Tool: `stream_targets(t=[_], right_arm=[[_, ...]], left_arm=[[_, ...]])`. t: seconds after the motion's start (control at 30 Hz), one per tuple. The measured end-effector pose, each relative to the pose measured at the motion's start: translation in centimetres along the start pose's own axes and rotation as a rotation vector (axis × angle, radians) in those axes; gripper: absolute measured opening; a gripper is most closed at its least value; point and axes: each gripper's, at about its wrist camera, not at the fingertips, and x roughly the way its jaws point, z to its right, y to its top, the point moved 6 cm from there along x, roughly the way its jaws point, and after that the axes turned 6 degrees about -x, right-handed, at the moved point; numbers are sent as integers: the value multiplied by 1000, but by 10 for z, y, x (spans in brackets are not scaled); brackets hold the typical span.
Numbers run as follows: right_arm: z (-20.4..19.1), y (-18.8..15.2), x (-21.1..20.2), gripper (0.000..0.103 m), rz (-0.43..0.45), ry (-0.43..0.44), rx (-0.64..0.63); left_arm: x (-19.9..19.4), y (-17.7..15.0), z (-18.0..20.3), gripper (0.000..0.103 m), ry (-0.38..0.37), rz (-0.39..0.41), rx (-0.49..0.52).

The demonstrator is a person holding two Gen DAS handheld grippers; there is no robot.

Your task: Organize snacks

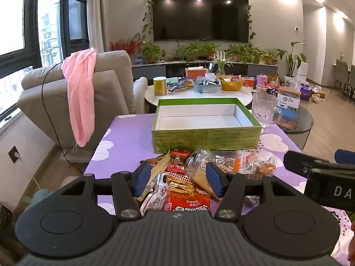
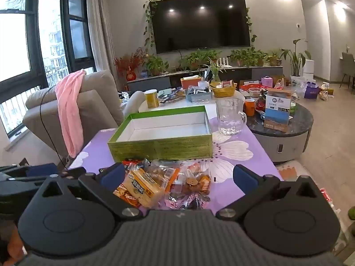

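Observation:
A pile of snack packets [image 1: 199,168] lies on the purple tablecloth in front of an empty green box [image 1: 206,137] with a white inside. My left gripper [image 1: 177,177] is open just above the near left part of the pile, holding nothing. In the right wrist view the pile [image 2: 164,181] lies near the box [image 2: 162,146]. My right gripper [image 2: 179,177] is open wide over the pile's right part, holding nothing. A yellow packet [image 2: 144,188] lies by its left finger. The right gripper's body shows at the left wrist view's right edge [image 1: 321,170].
A clear glass jug [image 2: 230,117] stands right of the box at the table's far edge. A grey armchair with a pink towel [image 1: 82,93] stands to the left. Behind are two cluttered coffee tables [image 1: 199,88], a TV and plants.

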Motion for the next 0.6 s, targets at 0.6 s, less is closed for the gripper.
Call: stream_targets(t=[0.6], right_arm=[[-7,-9,7,48,-60,14,7]], left_arm=[[8,-8,-9,52,27,-56,-6]])
